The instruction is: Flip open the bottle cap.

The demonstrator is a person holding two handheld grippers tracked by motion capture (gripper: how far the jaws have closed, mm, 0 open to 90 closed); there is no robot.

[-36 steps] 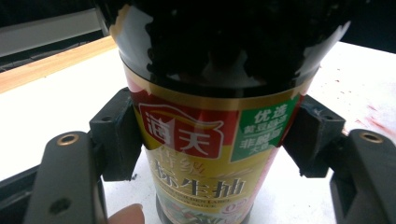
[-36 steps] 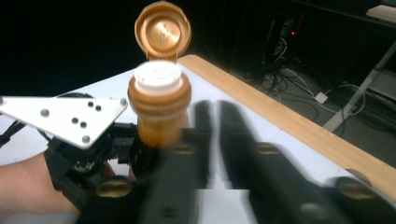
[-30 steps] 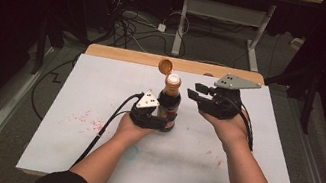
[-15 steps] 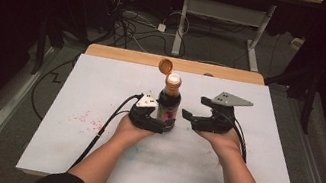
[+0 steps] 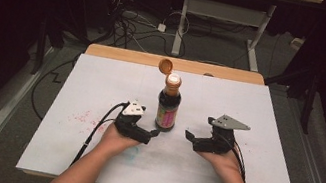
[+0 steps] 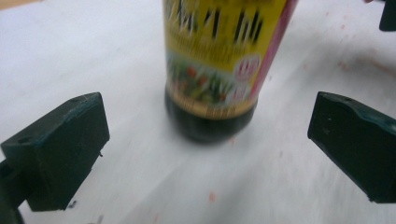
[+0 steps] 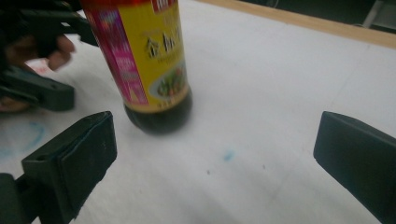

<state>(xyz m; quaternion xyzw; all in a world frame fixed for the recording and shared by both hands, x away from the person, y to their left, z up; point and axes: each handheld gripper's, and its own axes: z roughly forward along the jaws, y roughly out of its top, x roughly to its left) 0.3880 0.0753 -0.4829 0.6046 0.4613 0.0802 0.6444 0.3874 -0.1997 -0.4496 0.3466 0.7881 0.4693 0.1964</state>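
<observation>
A dark sauce bottle [image 5: 168, 107] with a yellow and pink label stands upright mid-table, its orange flip cap [image 5: 166, 65] hinged open. My left gripper [image 5: 152, 133] rests on the table just left of the bottle's base, and its jaws have just been opening. In the left gripper view the bottle [image 6: 219, 70] stands beyond the wide jaws of that gripper [image 6: 205, 149], untouched. My right gripper [image 5: 188, 135] lies low to the bottle's right, its jaws also just opened. In the right gripper view the bottle [image 7: 149, 60] sits ahead-left of this empty gripper [image 7: 215, 154].
A white sheet [image 5: 248, 111] covers the table, with a wooden edge [image 5: 122, 54] at the back and faint red marks [image 5: 82, 118] at the left. Cables [image 5: 138, 21] and a desk frame [image 5: 182, 19] lie on the floor behind the table.
The left gripper has let go of the bottle and drawn back a little. The right gripper has opened and sunk from beside the bottle's neck to the table.
</observation>
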